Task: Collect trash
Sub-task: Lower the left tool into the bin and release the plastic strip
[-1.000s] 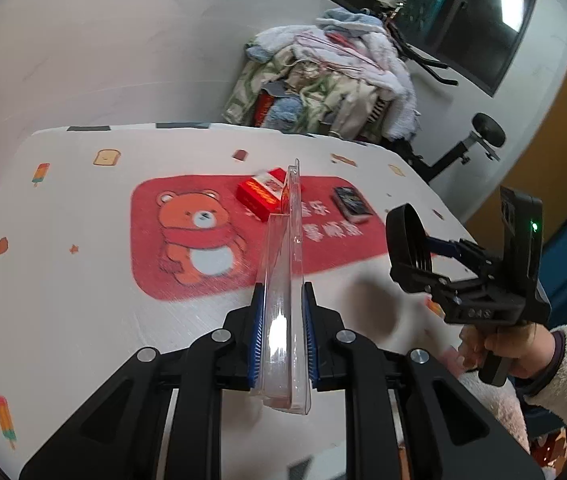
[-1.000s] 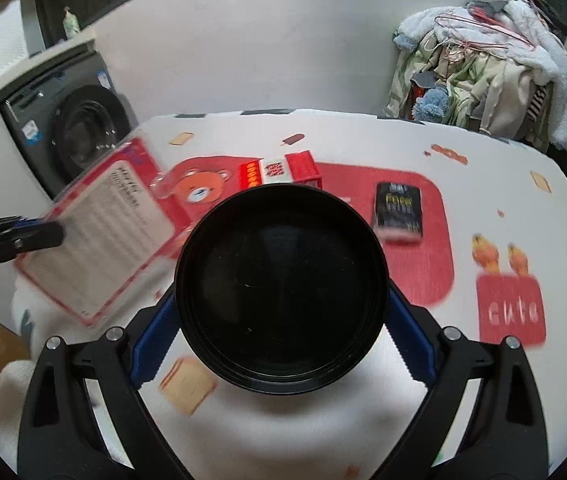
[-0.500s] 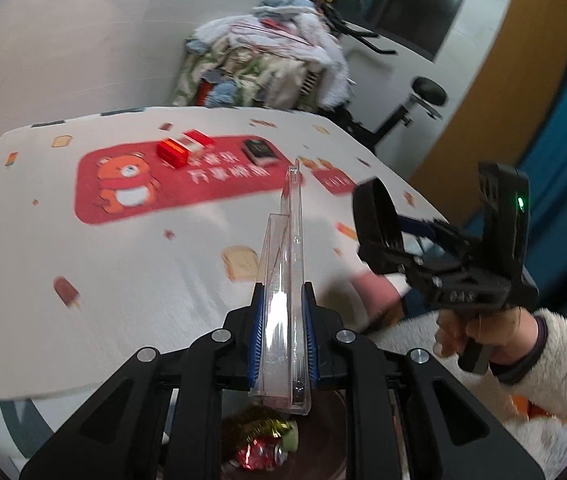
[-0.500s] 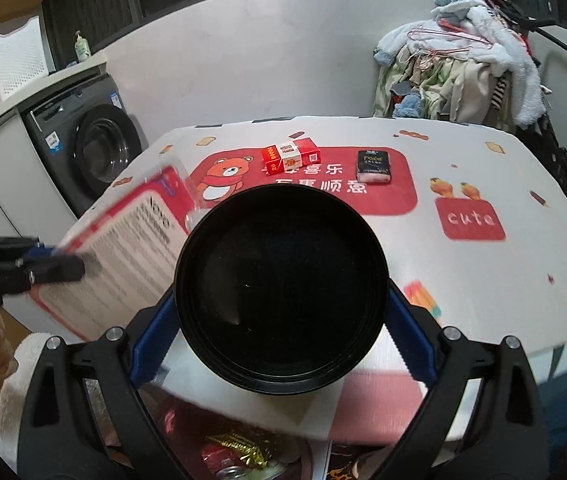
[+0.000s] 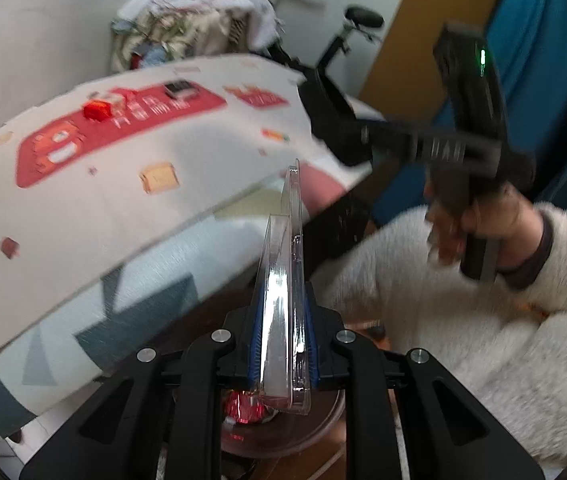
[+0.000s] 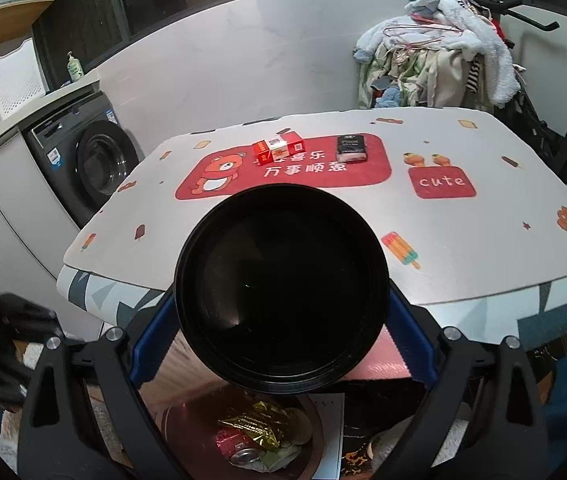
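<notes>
- Two hand-held grippers, one per hand.
- Left hand-held gripper clamped on one clear plastic package, held on edge between the blue pads, past the tabletop edge and above a bin.
- Right hand-held gripper closed around one round black lid, its flat face toward the camera, also held past the tabletop edge.
- One bin on the floor beneath both tools; inside, gold foil wrapper, a crushed red can and other scraps too jumbled to count.
- Two items left on the tabletop's red bear print: one red box and one dark packet, near each other, apart.
- Left wrist view strongly motion-blurred; the right tool and its hand appear there as dark smears, with a fuzzy white sleeve.
- Black lid hides the middle of the right wrist view, including part of the tabletop's near edge.
- One washing machine at left, one heap of laundry at back.
- Bin rim cut off by both tools' arms.
</notes>
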`<state>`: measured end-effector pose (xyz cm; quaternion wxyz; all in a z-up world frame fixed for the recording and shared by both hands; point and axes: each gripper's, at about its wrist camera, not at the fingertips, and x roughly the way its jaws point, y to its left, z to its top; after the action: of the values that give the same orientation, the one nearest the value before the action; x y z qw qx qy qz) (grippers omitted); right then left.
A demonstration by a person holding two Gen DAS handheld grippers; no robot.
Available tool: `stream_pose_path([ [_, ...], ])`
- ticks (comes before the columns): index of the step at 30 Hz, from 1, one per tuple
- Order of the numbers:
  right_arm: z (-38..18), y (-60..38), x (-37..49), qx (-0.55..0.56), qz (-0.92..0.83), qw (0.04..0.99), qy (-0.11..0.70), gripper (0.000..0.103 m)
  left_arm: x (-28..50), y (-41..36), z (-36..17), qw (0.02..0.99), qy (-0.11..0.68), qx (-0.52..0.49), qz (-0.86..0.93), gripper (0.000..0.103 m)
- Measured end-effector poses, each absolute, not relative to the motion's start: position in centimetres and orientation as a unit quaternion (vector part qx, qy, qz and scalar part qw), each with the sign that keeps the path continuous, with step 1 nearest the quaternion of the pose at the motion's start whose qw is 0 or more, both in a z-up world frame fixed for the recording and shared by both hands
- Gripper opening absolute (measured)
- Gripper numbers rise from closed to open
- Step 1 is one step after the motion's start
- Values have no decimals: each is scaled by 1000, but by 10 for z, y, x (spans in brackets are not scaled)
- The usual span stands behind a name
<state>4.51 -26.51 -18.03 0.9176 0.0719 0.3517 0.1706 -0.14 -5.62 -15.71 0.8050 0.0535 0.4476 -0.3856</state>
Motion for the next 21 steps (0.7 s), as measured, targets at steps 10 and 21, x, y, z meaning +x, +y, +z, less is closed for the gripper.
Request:
stream_pose_path([
  [10, -196, -270, 44, 78, 162, 913, 367, 93, 7, -84, -227, 763, 511, 112, -380, 18],
  [21, -216, -265, 46, 69, 165, 903, 390, 93, 32, -87, -286, 751, 556, 149, -323, 19],
])
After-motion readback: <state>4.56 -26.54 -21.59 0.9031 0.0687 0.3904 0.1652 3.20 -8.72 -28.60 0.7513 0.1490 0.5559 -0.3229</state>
